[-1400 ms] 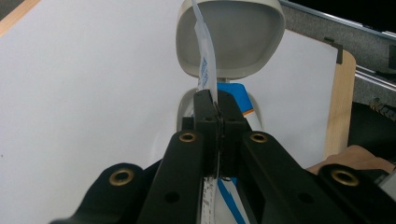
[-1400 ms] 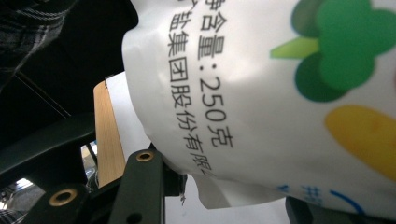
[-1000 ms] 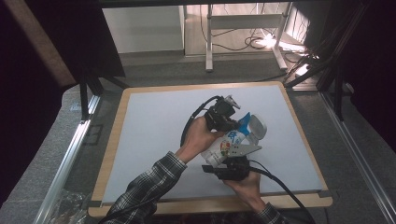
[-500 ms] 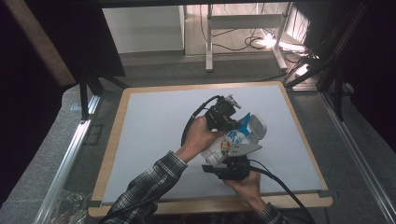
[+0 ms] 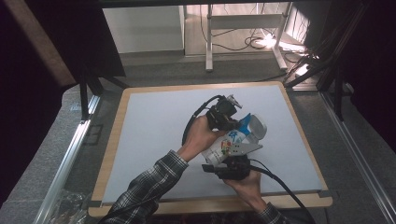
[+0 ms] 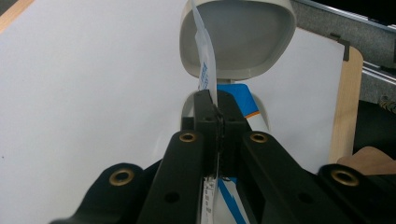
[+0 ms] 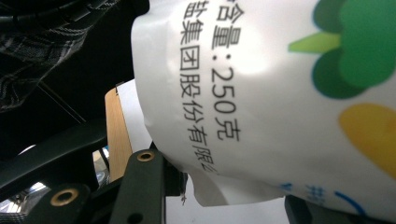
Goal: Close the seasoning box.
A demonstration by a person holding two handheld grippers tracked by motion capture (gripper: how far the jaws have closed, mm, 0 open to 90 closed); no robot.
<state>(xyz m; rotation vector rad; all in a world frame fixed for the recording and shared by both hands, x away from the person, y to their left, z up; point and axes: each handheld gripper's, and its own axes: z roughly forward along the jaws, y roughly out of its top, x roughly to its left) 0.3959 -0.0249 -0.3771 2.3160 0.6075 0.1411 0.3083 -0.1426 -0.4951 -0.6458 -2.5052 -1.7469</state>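
Note:
A white container with blue, green and yellow print is held above the white board between both grippers. My left gripper is at its upper side, shut on a thin strip of the container's label film; the container's pale rounded end shows just beyond the jaws. My right gripper comes from the near side, and its jaws press on the printed body. In the right gripper view the right gripper has that body between its jaws.
The white board has a wooden rim, with bare board to the left and far side. Metal rails run along both sides of the table. Cables and a table frame lie on the floor beyond.

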